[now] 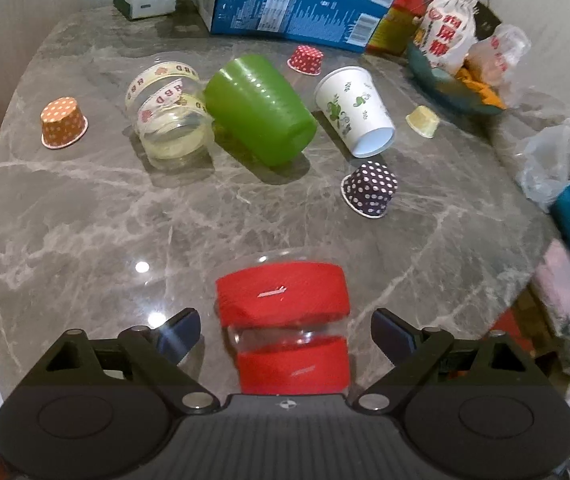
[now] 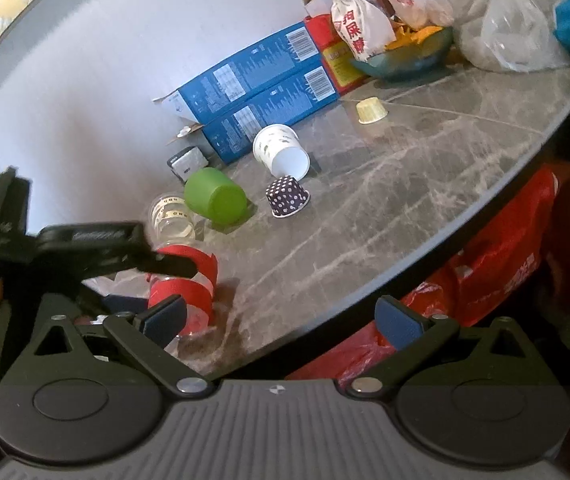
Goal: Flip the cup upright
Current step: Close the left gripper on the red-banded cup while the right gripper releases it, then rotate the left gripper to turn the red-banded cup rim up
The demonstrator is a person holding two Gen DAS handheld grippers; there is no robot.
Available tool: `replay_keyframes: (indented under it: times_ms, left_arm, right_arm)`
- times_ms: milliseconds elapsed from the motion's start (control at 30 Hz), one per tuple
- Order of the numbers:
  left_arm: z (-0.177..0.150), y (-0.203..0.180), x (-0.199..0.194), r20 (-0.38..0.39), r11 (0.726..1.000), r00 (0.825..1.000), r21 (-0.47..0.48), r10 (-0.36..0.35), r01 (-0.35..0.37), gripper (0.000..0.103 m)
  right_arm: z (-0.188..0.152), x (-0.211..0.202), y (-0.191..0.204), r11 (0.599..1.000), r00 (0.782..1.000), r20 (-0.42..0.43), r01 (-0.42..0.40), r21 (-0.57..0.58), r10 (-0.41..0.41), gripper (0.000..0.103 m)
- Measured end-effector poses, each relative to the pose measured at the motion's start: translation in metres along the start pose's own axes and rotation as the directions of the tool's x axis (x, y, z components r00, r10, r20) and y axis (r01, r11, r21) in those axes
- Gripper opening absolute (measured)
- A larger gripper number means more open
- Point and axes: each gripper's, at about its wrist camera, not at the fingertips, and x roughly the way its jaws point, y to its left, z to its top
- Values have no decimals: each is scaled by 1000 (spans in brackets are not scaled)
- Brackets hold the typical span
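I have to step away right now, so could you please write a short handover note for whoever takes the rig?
Left gripper: open, fingers either side of the clear cup with red bands, not clamped.
Right gripper: open, empty, at the table edge.
Green cup and white paper cup lie on their sides mid-table; the purple dotted cup sits mouth down, tilted.
Done: nothing visibly finished. Left: probably close on the red-banded cup, whose orientation is unclear, then right the others.
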Motion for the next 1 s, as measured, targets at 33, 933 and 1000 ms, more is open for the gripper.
replay_keyframes:
  times_ms: [33, 933, 1000]
  left_arm:
    - [1, -4, 3, -5, 1000, 1000, 3, 22, -22, 94]
    - [-24, -18, -70, 373, 949, 889, 264, -266, 173, 69]
    - [-42, -14, -81, 474, 936, 829, 315, -299, 157, 69]
  right_arm:
    - [0, 0, -2, 1000, 1000, 1, -8, 5, 8, 102]
    - [-11, -11, -16, 996, 995, 26, -92, 12, 91, 102]
    - [-11, -12, -16, 995, 995, 35, -94, 12, 94, 102]
